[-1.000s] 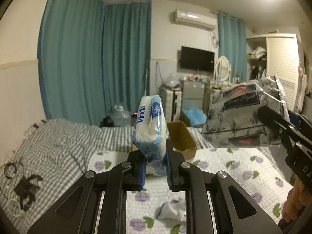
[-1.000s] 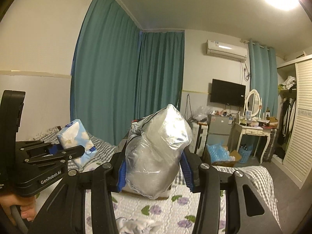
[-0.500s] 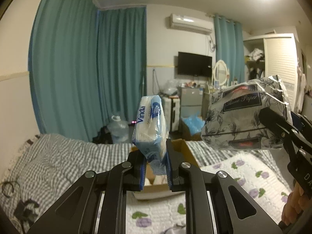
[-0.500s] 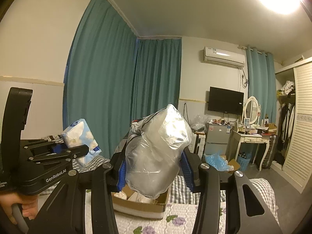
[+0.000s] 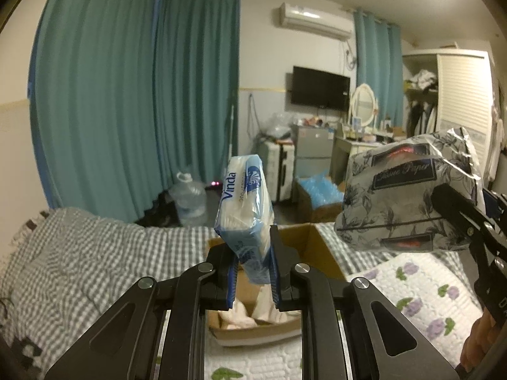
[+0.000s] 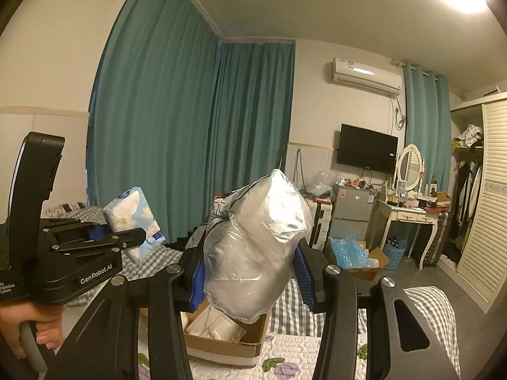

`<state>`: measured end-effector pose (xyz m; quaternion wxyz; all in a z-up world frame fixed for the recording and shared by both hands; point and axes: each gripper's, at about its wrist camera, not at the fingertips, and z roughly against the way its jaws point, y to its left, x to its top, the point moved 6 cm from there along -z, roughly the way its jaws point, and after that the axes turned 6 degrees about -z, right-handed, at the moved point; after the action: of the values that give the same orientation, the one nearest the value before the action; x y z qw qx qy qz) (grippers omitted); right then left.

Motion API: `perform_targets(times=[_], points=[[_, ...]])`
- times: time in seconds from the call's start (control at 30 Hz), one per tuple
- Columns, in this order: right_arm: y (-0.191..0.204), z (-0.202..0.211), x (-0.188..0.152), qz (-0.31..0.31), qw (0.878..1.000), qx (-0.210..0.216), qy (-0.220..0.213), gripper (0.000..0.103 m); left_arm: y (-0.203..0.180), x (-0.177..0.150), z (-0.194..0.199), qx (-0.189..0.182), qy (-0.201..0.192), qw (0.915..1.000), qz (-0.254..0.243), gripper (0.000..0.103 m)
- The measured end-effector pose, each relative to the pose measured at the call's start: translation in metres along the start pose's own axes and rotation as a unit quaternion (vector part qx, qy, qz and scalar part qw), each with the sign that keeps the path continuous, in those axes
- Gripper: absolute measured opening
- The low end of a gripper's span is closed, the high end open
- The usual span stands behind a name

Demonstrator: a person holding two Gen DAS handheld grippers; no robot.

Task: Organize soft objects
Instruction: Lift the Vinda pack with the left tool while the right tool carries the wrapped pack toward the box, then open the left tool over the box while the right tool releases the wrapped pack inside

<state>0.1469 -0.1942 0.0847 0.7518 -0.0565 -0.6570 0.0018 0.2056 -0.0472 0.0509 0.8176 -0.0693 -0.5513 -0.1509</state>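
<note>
In the left wrist view, your left gripper (image 5: 252,274) has its jaws clamped on the blue tissue pack (image 5: 243,214), standing on end, with the cardboard box (image 5: 312,248) open just below and ahead

In the right wrist view, your right gripper (image 6: 250,277) has its jaws squeezing the silver tissue pack (image 6: 253,247) above the same box (image 6: 221,343), both hands about equally near

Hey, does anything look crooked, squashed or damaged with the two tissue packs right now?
The blue pack is tilted in the left gripper, pinched only at its bottom end. The silver pack is crumpled where the right gripper squeezes it. No tears are visible. Both hang above the box.
</note>
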Motion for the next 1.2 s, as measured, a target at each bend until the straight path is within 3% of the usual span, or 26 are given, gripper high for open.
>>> perform_targets(times=[0.17, 0.5, 0.9, 1.13, 1.2], points=[[0.000, -0.041, -0.018, 0.009, 1.000, 0.002, 0.022, 0.046, 0.001, -0.016, -0.039, -0.006, 0.027, 0.9996, 0.004, 0.016], [-0.001, -0.112, -0.094, 0.025, 0.995, 0.006, 0.099, 0.046, 0.005, -0.067, -0.104, -0.023, 0.100, 0.9944, 0.024, 0.016], [-0.005, -0.153, -0.153, 0.036, 0.984, 0.015, 0.175, 0.050, 0.000, -0.103, -0.142, -0.008, 0.170, 0.9853, 0.010, 0.020], [-0.009, -0.152, -0.155, 0.048, 0.985, 0.004, 0.163, 0.057, 0.001, -0.107, -0.142, 0.005, 0.185, 0.9827, 0.008, 0.021], [-0.013, -0.147, -0.150, 0.042, 0.988, -0.002, 0.151, 0.060, 0.002, -0.106, -0.140, 0.003, 0.185, 0.9826, 0.013, 0.030]])
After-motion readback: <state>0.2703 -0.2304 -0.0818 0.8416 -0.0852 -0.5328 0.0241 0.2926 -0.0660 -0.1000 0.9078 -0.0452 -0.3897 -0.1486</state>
